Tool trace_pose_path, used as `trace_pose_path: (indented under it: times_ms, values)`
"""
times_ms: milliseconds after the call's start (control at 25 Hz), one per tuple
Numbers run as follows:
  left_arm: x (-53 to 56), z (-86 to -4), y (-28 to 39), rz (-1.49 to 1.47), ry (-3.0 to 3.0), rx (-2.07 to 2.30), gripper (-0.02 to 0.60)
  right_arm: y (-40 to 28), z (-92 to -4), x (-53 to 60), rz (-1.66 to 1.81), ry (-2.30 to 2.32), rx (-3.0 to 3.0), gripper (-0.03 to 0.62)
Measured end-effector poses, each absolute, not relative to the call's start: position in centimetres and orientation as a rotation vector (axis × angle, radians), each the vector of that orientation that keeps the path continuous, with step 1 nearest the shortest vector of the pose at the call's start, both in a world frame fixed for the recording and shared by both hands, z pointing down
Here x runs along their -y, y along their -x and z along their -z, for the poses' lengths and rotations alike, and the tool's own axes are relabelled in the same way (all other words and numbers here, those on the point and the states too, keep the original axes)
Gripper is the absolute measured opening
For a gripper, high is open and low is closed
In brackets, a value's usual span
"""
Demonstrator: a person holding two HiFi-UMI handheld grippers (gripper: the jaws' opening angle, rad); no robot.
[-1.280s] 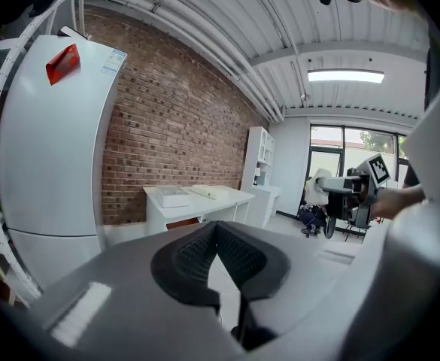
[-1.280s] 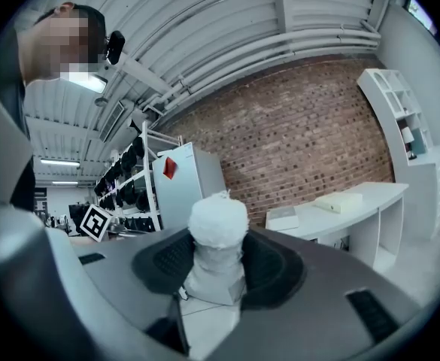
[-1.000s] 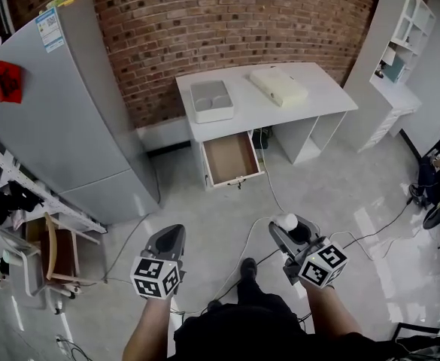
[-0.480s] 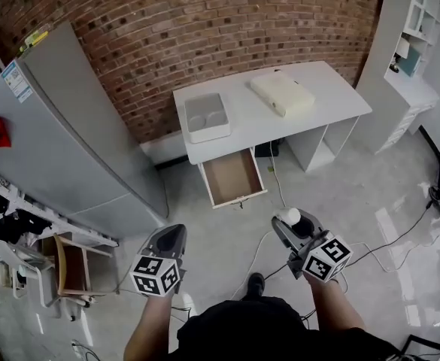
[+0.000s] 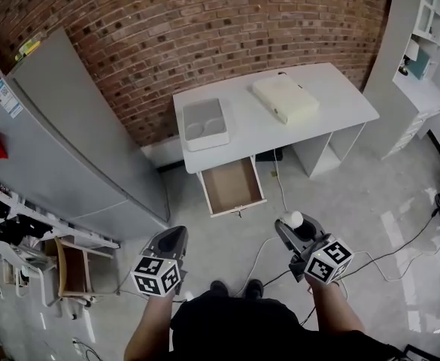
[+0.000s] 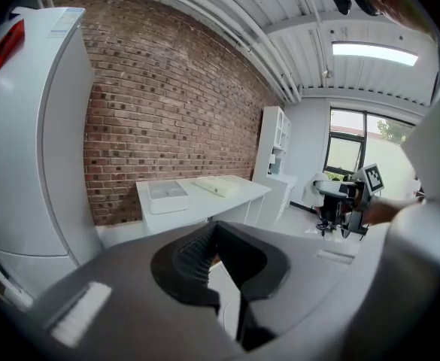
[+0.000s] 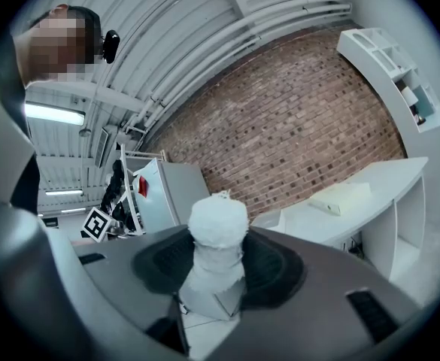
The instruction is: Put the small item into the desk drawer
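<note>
- While the person stands on the floor well short of the furniture, the right hand-held gripper (image 5: 295,229) is clamped on the small white item (image 7: 217,235). The item stands upright between the pads, and its rounded top rises clear above them.
- Left hand-held gripper (image 5: 176,236): jaws together, nothing between them, carried level with the right one and well apart from it.
- Drawer (image 5: 233,186): pulled out, ahead of both hand-held grippers and well apart from them, roughly on the line between the two. Its brown floor shows bare.
- Bench (image 5: 332,100): white, beyond the drawer as seen from the hand-held grippers; the drawer hangs under its left end.
- Grey tray (image 5: 205,122): on the bench, directly beyond the drawer.
- Cream box (image 5: 285,98): on the bench, ahead of the right hand-held gripper and farther off than the drawer.
- Refrigerator (image 5: 77,141): grey, ahead of the left hand-held gripper and out to its left.
- Cable (image 5: 276,179): on the floor, running from under the bench towards the right hand-held gripper.
- Step in hand, as judged: carrying the item to the drawer; placement not yet begun.
- Handling notes, as judged:
  - Keep the clamp firm; the item looks soft, so avoid a harder squeeze.
  - Approach from the drawer's open front, watching the cable underfoot.
  - Bring the right hand-held gripper over the drawer's middle, clear of its front rail and of the bench edge above.
  - Lower until the item's base is near the drawer floor before parting the jaws, so it does not topple.
</note>
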State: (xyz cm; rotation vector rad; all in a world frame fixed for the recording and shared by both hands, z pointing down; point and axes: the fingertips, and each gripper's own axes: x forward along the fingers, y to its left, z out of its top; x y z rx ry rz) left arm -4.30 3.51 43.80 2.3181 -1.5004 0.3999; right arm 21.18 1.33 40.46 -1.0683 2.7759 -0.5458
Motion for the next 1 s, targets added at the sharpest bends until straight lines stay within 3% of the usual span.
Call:
trace_pose_path:
  times_ms: [720, 1000]
  values:
    - [12.2, -44.8, 10.7, -0.21, -2.384, 1.377, 0.01, -12.0, -40.9, 10.4, 0.555, 1.207, -2.878, 0.172]
    - [14.2, -49.4, 14.1, -0.266, -2.289, 1.368, 0.011, -7.5, -44.0, 13.5, 0.653, 1.197, -2.956, 0.172]
